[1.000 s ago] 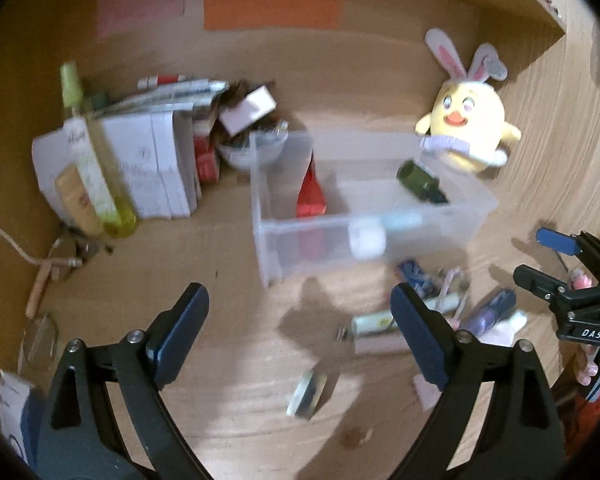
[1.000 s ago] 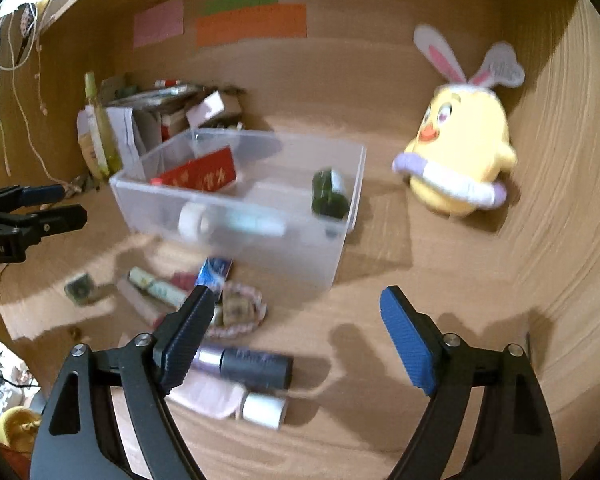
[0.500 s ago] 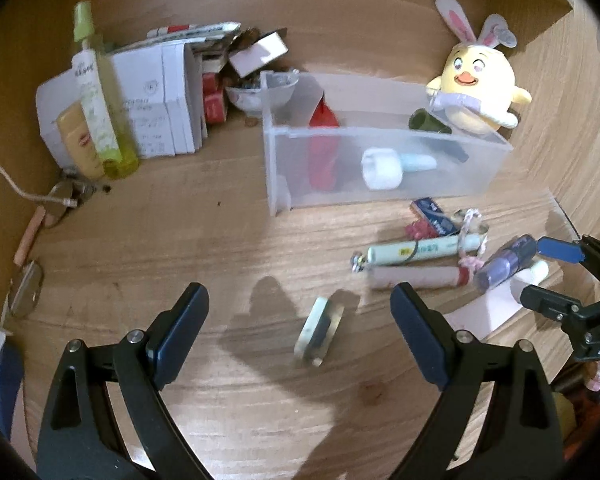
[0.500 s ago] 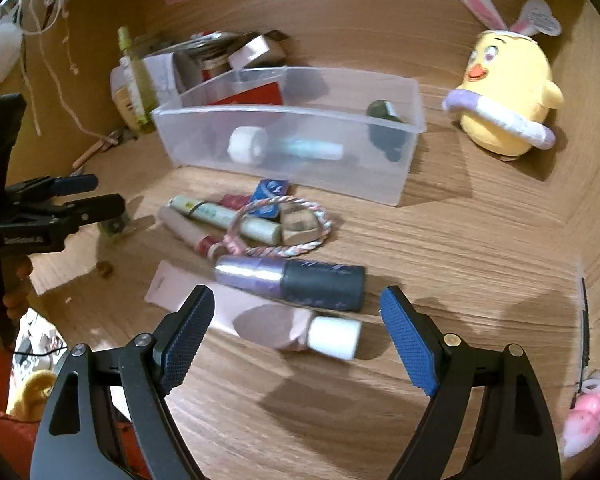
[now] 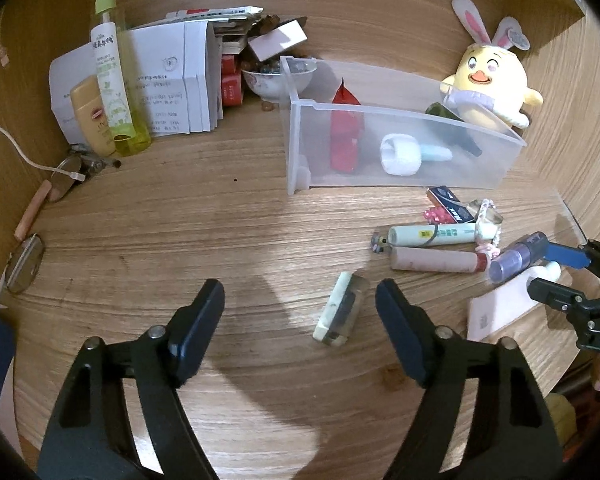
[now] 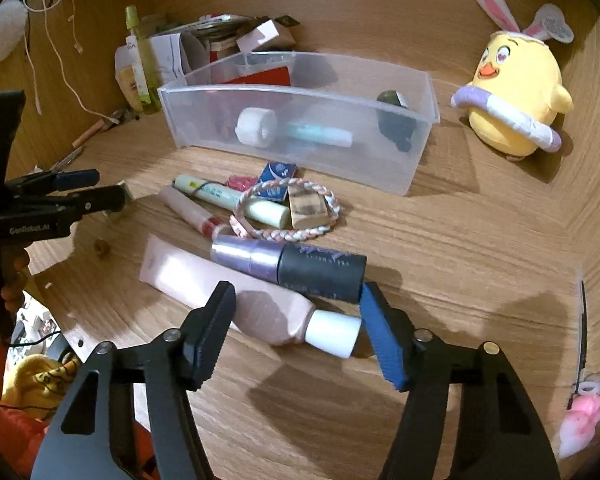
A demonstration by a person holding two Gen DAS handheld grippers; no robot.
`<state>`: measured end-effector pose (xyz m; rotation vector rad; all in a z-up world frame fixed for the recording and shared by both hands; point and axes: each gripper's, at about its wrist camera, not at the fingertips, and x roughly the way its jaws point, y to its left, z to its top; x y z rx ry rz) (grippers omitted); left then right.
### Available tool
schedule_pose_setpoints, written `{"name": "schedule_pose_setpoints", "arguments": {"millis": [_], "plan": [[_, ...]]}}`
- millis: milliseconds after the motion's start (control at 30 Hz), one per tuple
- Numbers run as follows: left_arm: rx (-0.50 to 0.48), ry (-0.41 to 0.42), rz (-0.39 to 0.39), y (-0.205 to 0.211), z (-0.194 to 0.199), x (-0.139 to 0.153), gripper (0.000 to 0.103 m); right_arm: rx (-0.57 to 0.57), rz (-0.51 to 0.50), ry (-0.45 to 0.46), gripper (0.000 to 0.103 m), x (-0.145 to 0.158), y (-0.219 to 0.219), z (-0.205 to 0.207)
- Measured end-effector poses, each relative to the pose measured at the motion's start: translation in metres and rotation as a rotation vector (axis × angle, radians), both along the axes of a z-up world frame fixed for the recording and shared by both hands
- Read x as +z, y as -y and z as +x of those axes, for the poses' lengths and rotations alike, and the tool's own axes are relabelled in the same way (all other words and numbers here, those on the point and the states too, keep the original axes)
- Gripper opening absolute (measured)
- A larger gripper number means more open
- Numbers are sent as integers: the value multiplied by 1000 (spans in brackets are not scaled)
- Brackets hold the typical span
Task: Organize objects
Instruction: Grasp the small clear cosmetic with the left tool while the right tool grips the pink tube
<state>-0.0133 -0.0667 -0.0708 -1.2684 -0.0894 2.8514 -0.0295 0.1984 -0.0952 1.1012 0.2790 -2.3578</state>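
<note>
In the left wrist view my left gripper (image 5: 300, 304) hovers low over the wooden desk, its jaws closing. A small pale-green and clear block (image 5: 340, 312) lies between them, nearer the right finger, untouched. In the right wrist view my right gripper (image 6: 296, 308) straddles a pink tube (image 6: 260, 304) with a white cap (image 6: 332, 332). Its jaws are closing and stand at the tube's sides; no firm press shows. A purple-and-black tube (image 6: 292, 264) lies just behind. The clear bin (image 6: 300, 92) holds a red packet, a white-capped teal tube and a dark green bottle.
Between bin and grippers lie a green-white tube (image 5: 436, 236), a pink lip tube (image 5: 436, 260), a braided bracelet (image 6: 324, 208) and small packets. A yellow plush chick (image 6: 516, 96) stands at the right. Papers, bottles (image 5: 112, 76) and a bowl crowd the back left.
Both grippers have sunk toward the desk and narrowed their jaws. The block now lies between the left fingers, and the pink tube between the right fingers.
</note>
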Motion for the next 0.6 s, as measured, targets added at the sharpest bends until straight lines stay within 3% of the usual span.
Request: {"name": "schedule_pose_setpoints", "arguments": {"millis": [400,500,600], "plan": [[2,3,30,2,-2,-1,63,-49,5,13,38,4,-20,5],[3,2,37,4,-2,-1,56,-49,24,17,36,4,-23,8],[-3,15,50,6,-4,-4,40,-30,63,10,35,6,-21,16]]}}
